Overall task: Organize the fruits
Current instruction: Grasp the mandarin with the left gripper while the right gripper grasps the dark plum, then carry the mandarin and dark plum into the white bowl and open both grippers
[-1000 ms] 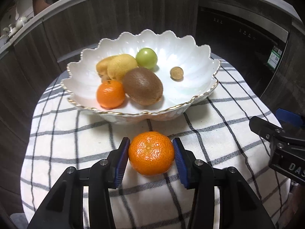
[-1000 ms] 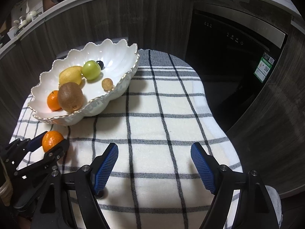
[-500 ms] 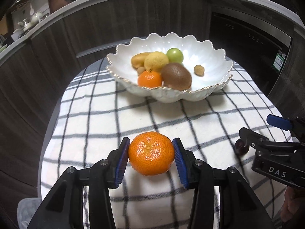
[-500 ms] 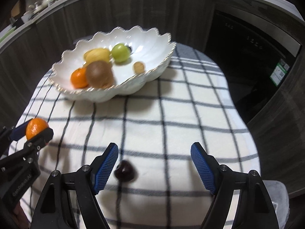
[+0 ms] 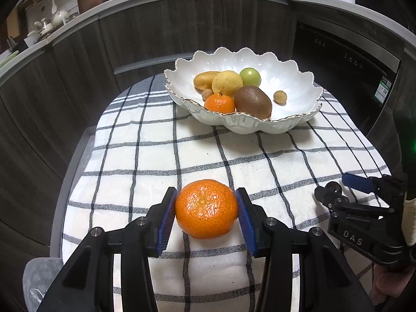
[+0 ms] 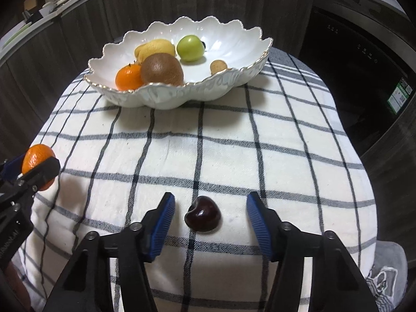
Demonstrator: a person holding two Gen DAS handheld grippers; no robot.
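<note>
My left gripper (image 5: 206,209) is shut on a mandarin orange (image 5: 206,209) and holds it near the front left of the checked cloth; the orange also shows in the right wrist view (image 6: 37,162). My right gripper (image 6: 209,219) is open, its blue pads on either side of a dark cherry (image 6: 203,217) that lies on the cloth, not touching it. A white scalloped bowl (image 5: 293,119) at the back holds a second orange (image 5: 219,103), a kiwi (image 5: 253,101), a lemon (image 5: 227,83), a green fruit (image 5: 250,77) and small brown fruits.
The checked cloth (image 6: 234,143) covers a small rounded table with dark cabinet fronts close behind and a dark appliance (image 6: 345,59) at the right. The right gripper shows at the right edge of the left wrist view (image 5: 364,208).
Both grippers have drawn back from the bowl toward the front of the table. The left one still holds the orange. The cherry has come into view between the right gripper's pads.
</note>
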